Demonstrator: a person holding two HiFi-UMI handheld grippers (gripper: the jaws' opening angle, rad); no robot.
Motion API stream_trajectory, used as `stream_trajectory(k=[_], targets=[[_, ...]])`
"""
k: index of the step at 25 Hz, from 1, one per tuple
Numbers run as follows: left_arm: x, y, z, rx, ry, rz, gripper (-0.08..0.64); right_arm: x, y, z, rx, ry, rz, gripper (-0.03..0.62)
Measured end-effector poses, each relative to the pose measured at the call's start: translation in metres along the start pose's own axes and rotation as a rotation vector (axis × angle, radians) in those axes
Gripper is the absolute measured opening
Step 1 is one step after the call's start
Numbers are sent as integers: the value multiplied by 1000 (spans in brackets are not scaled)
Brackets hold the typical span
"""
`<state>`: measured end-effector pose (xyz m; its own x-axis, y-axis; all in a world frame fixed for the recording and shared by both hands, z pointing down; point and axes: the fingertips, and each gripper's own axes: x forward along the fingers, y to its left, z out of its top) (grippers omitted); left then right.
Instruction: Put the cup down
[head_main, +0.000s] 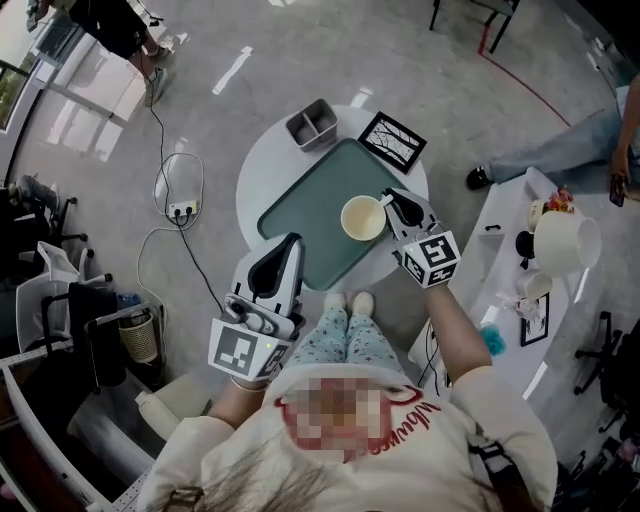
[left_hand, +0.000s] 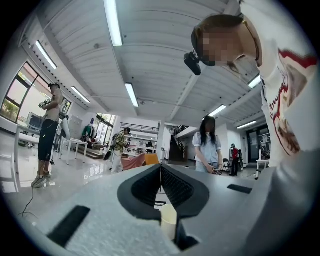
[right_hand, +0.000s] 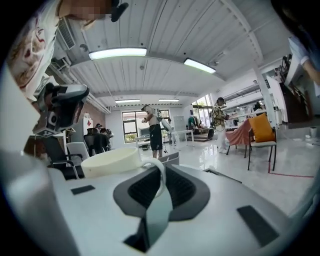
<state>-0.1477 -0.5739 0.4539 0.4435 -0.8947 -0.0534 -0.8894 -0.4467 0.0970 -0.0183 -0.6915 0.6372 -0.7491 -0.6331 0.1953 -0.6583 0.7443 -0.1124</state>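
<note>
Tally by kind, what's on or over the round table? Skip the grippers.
green tray: 1
cream cup: 1
grey two-compartment bin: 1
black-framed card: 1
Total: 4

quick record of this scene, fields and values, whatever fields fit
setting: round white table carrying a green tray
cup: cream cup over the tray's right part; resting or lifted, cannot tell
right hand-held gripper: shut on the cup's handle
left hand-held gripper: jaws together, empty, at the tray's near left edge
other items: grey two-compartment box and black-framed card on the table beyond the tray
</note>
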Motion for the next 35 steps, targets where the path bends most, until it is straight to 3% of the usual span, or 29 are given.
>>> stream_trajectory(k=[16, 24, 35], targets=[[16, -10, 29, 0, -53, -70, 17, -64, 22, 119, 166, -91, -90, 49], [29, -21, 45, 33, -106, -132, 17, -89, 22, 166, 166, -155, -105, 49], [27, -20, 50, 41, -131, -165, 17, -106, 33, 188, 187, -224, -129, 49]])
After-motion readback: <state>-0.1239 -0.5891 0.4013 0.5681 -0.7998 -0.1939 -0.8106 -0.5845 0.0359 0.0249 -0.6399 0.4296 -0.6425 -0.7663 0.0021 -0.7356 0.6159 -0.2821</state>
